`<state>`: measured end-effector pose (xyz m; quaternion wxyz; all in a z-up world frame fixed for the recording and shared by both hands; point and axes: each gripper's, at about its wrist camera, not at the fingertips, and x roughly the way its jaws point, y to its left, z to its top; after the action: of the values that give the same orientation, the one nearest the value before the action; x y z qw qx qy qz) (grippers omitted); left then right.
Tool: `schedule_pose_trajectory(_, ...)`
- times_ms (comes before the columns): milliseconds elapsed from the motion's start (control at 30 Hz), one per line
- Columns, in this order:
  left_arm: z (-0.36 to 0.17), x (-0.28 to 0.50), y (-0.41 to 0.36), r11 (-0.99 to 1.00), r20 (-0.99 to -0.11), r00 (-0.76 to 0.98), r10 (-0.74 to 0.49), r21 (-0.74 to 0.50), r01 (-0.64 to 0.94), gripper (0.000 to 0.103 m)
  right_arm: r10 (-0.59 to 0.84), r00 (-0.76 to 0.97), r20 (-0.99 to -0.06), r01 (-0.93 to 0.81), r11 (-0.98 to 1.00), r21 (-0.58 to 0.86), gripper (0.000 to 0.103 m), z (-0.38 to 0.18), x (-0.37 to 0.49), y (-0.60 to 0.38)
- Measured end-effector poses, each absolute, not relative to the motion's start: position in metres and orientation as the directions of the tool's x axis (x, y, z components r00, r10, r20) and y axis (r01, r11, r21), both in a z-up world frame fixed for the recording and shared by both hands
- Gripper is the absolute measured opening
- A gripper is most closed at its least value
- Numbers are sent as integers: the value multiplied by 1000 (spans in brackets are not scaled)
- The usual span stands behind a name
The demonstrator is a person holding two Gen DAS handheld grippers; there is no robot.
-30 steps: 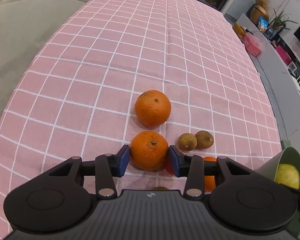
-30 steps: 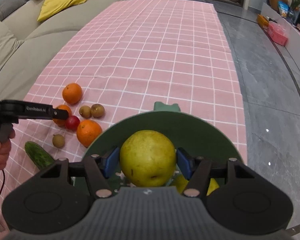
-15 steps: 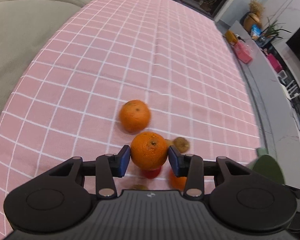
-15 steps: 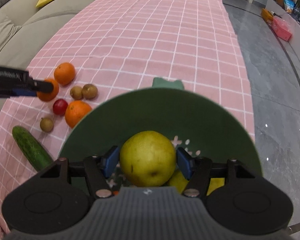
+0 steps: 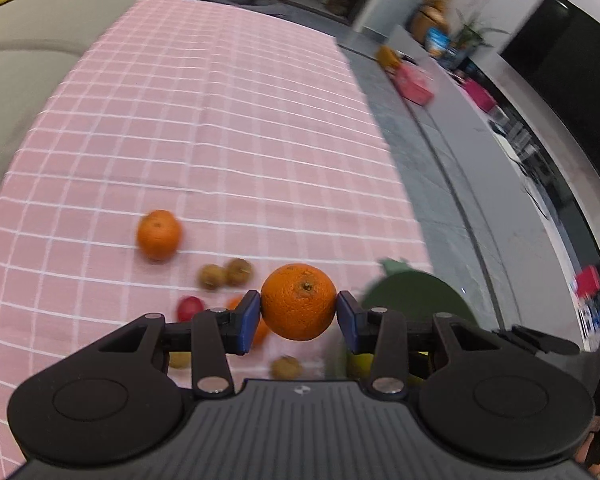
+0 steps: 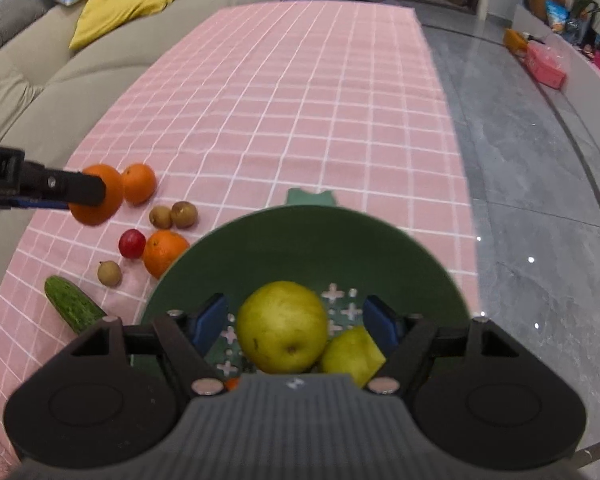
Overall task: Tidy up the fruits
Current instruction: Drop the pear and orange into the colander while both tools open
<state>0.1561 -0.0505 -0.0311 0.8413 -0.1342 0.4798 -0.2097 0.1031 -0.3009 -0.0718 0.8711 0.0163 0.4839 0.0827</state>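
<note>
My left gripper (image 5: pixel 298 312) is shut on an orange (image 5: pixel 299 301) and holds it above the pink checked cloth, left of the green bowl (image 5: pixel 414 292). It also shows in the right wrist view (image 6: pixel 96 196). My right gripper (image 6: pixel 296 320) is open over the green bowl (image 6: pixel 312 240). A yellow-green pear (image 6: pixel 282 326) lies in the bowl between the open jaws, with a second yellow fruit (image 6: pixel 354 354) beside it. On the cloth lie two more oranges (image 6: pixel 139 183) (image 6: pixel 164 251), a red fruit (image 6: pixel 132 243) and three small brown fruits (image 6: pixel 174 215).
A cucumber (image 6: pixel 73 309) lies at the cloth's near left. A beige sofa with a yellow cushion (image 6: pixel 120 10) runs along the left. The grey floor (image 6: pixel 520 160) lies right of the table edge, with a low shelf and pink box (image 6: pixel 546 66) beyond.
My right gripper opened and let the pear drop into the bowl. My left gripper lifted its orange off the cloth and swung right toward the bowl.
</note>
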Motion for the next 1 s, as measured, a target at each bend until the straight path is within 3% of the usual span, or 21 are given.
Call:
schedule_pose_trajectory(133,-23,141,-79,853,-751,413,-516,-409,324,47,131,528,-839,-117,990,81,71,-63,79,-315)
schedule_pose_trajectory(433,-45,111,-142,794,-809,222,-545,-412,447,47,59,581,-812,-30,998,52,46,-50,39,-361)
schedule_pose_trajectory(1000,-94,96,-205,771,-912,64,-405,-303,560,47,77,547,-834,0,996,92,46,-64,36,-376)
